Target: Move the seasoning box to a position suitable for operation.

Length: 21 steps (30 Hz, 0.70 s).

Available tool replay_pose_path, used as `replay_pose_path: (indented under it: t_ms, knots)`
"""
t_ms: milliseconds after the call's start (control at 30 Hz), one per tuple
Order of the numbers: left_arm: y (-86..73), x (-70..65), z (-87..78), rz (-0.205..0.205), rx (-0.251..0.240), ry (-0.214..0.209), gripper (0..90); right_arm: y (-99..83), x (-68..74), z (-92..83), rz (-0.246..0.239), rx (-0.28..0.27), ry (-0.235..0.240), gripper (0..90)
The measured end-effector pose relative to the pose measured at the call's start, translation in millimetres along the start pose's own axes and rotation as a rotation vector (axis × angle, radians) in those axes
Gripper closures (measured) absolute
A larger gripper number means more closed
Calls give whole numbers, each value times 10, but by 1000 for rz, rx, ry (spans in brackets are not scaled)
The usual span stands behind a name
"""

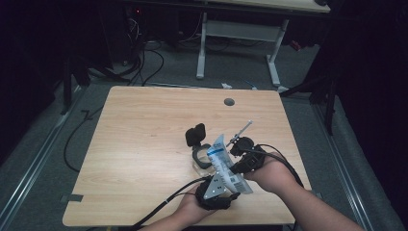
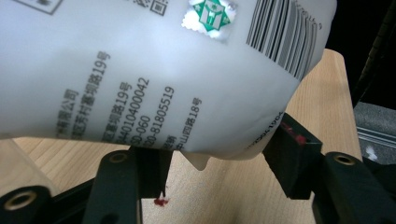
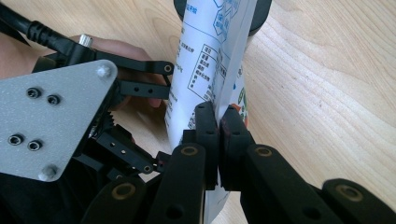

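A white plastic pouch [image 1: 222, 161] with blue print and a barcode is held up over the table's near edge, between my two grippers. My right gripper [image 1: 235, 167] is shut on the pouch's thin side seam [image 3: 205, 60], with its pads [image 3: 205, 123] pressed together on the film. My left gripper [image 1: 227, 188], with its grey three-cornered plate, is below it. In the left gripper view the full lower end of the pouch [image 2: 163, 70] bulges between the jaws of the left gripper [image 2: 217, 158], and both pads touch it. The right gripper view shows the left gripper [image 3: 166, 78] against the pouch's side.
A clear round container [image 1: 202, 158] with its black hinged lid [image 1: 196, 134] flipped up stands on the wooden table [image 1: 144, 144] just behind the pouch. A cable hole [image 1: 229, 102] is near the far edge. A small red speck [image 2: 161, 201] lies on the wood under the left jaws.
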State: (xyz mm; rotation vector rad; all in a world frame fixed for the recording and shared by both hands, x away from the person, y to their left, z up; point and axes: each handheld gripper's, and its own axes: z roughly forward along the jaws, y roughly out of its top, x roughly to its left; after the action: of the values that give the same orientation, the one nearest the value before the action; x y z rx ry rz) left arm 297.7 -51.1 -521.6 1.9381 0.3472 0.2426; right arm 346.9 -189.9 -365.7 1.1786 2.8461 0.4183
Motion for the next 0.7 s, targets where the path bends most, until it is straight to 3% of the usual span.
replay_pose_path:
  t_ms: [500,700]
  knots:
    - [58,19,-39,-87,3,12,532,42,-18,4,80,-34,-21,855]
    - [60,44,-48,-103,5,17,542,46,-23,10,99,-52,-29,831]
